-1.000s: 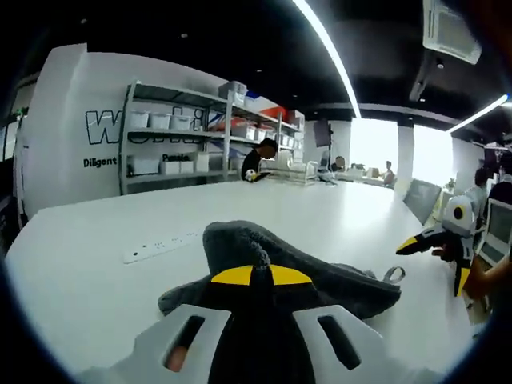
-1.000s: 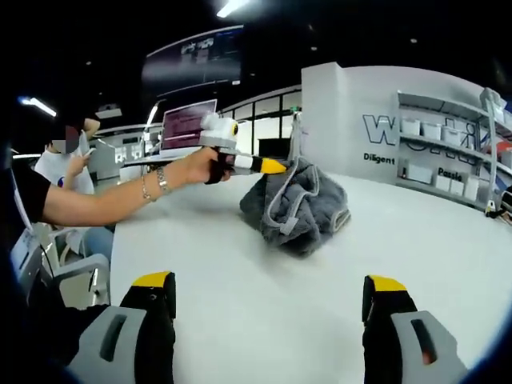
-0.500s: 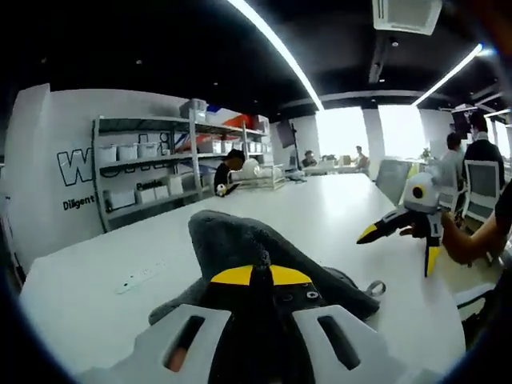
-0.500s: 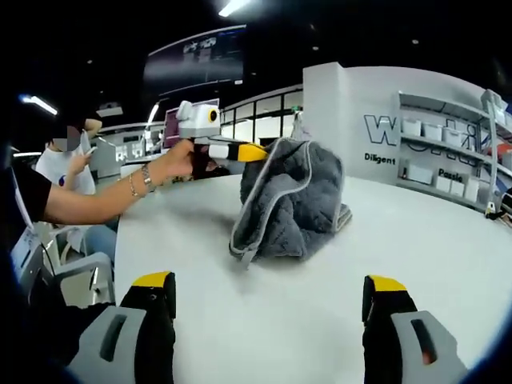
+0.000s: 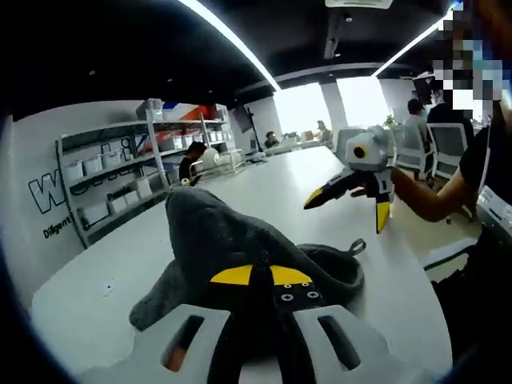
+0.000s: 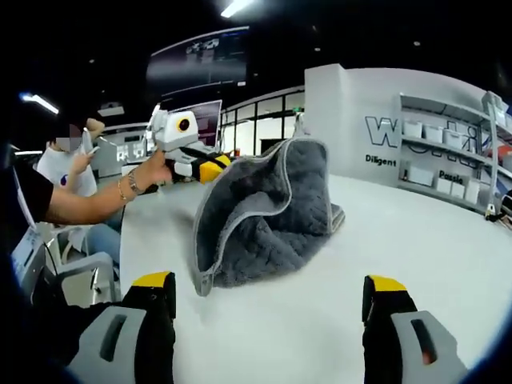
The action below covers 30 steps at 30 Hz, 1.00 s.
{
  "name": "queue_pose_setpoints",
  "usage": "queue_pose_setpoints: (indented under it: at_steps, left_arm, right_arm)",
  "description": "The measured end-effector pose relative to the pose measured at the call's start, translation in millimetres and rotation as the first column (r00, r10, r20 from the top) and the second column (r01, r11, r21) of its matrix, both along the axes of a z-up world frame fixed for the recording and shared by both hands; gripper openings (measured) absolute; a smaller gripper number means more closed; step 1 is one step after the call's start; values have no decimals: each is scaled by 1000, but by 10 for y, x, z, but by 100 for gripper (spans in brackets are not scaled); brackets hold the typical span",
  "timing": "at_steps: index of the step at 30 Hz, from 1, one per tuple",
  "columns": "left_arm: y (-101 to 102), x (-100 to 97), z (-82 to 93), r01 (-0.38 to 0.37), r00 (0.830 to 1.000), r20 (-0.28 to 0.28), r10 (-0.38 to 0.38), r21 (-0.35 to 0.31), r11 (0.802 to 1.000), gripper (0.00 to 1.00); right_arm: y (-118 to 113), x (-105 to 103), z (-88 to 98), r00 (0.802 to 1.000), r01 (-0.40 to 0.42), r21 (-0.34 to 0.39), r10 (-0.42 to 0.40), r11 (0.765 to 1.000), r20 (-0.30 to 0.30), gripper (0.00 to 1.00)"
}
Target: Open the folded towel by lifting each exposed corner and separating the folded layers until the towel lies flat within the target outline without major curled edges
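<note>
While pinched — towel (image 6: 264, 212) in left tool (image 5: 261, 276)

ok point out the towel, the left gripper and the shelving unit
towel (image 6: 268, 216), right gripper view, on the lifted grey middle
left gripper (image 6: 210, 169), right gripper view, on its yellow tips at the towel's edge
shelving unit (image 5: 120, 172), left gripper view, on a shelf

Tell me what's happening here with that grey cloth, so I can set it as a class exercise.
A person works with two hand-held grippers at a white table. The left gripper is shut on an edge of the grey towel and holds it up, so the cloth hangs partly opened with its lower end on the table. The right gripper is open and apart from the towel, which is not yet flat.
</note>
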<state>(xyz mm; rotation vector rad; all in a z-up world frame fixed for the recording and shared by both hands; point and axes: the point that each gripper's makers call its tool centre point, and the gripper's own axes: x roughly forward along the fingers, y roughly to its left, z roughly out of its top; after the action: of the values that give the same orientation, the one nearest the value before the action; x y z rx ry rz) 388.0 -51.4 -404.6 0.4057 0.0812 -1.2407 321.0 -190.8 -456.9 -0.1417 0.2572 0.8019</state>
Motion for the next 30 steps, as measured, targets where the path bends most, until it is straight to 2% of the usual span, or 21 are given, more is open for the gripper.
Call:
queue_pose_setpoints:
  at_steps: [6, 20, 30]
  left_arm:
    - [63, -203, -156, 58, 998, -2, -58, 47, 997, 5]
    - [210, -461, -405, 81, 996, -48, -78, 87, 993, 5]
    - [368, -616, -604, 96, 991, -106, -86, 100, 990, 5]
  right_arm:
    - [2, -48, 0, 1000, -7, -13, 7, 1000, 2, 99]
    - [3, -195, 54, 1000, -20, -15, 20, 1000, 22, 99]
    - [23, -242, 39, 999, -34, -26, 34, 999, 16, 99]
